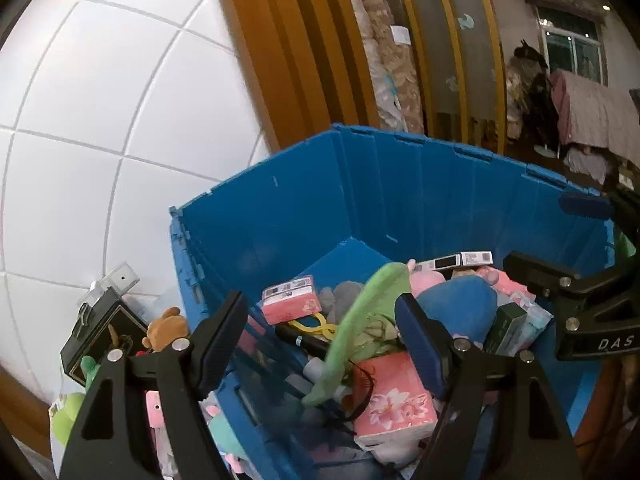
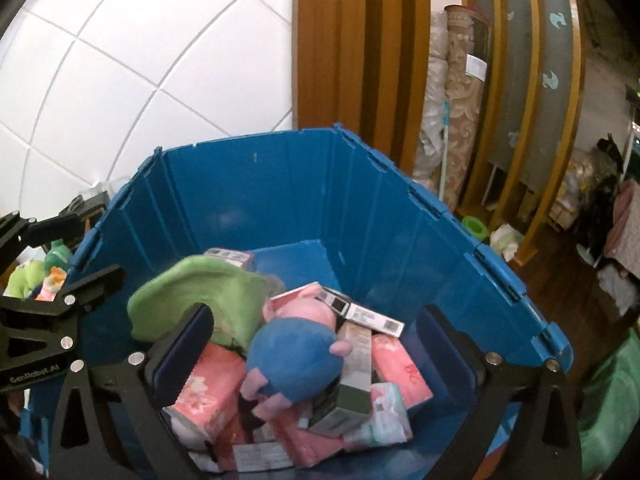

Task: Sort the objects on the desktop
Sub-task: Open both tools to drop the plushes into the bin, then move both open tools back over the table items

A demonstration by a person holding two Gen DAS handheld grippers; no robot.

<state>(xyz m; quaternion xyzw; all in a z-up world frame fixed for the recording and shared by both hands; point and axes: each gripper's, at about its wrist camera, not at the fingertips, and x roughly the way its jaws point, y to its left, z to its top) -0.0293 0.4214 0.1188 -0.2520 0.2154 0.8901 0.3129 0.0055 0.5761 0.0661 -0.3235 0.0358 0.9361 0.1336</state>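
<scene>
1. Green plush point(image 1: 360, 312) lying loose in the blue crate point(image 1: 280, 216), draped over pink tissue packs point(image 1: 394, 400).
2. Sits between the left gripper point(image 1: 320, 344) jaws, spread wide, untouched.
3. Right gripper point(image 2: 312, 352) gaping too, blue-pink plush point(image 2: 296, 364) below, green one around 10 o'clock.

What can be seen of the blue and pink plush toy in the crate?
The blue and pink plush toy is soft, with a rounded blue body and pink limbs and head part. It lies on top of the pile in the blue crate, resting on pink tissue packs and against a green-ended carton. No gripper touches it.
</scene>
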